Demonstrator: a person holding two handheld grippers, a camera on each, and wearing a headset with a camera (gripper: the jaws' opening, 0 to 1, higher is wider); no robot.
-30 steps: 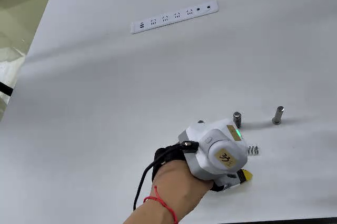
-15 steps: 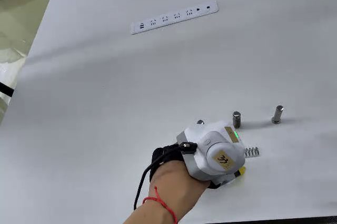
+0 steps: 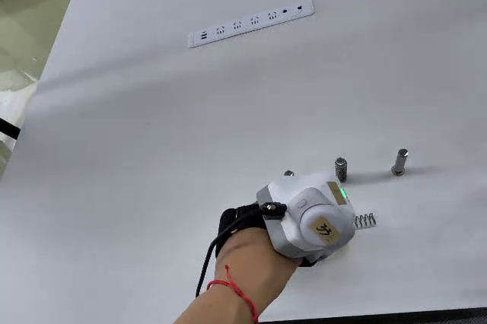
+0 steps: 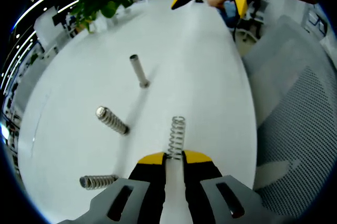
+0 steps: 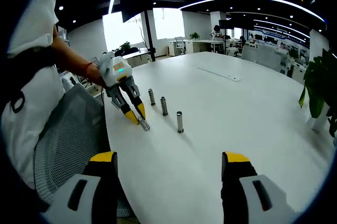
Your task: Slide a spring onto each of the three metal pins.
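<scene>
**Steel spring caught in the left gripper, one pin left bare**

**Head view.** Your left gripper has crept up the worktop over the last second. Its yellow tips showed below the body a second ago. They are now tucked under it, right at the near end of the loose spring, which has barely shifted. Beyond it stand the bare pin and the middle pin, which already wears a coil. The third pin peeps out just behind the gripper body. A power strip lies well apart at the far side.

**Left gripper view.** The jaws stand almost shut and pinch the loose spring's near end between the yellow tips, with the rest of the coil reaching forward. You cannot tell here whether it has left the worktop. The bare pin stands ahead and a little to the left, and the other two both carry coils.

**Right gripper view.** Your right gripper hangs well back from the work, its jaws wide apart with nothing between them.

**What this means.** Two pins look finished, and the grasp on the last spring seems made. The next move calls for lifting it and lining its open end over the bare pin. Because you hold it by one end only, the coil may droop or flick free.
</scene>
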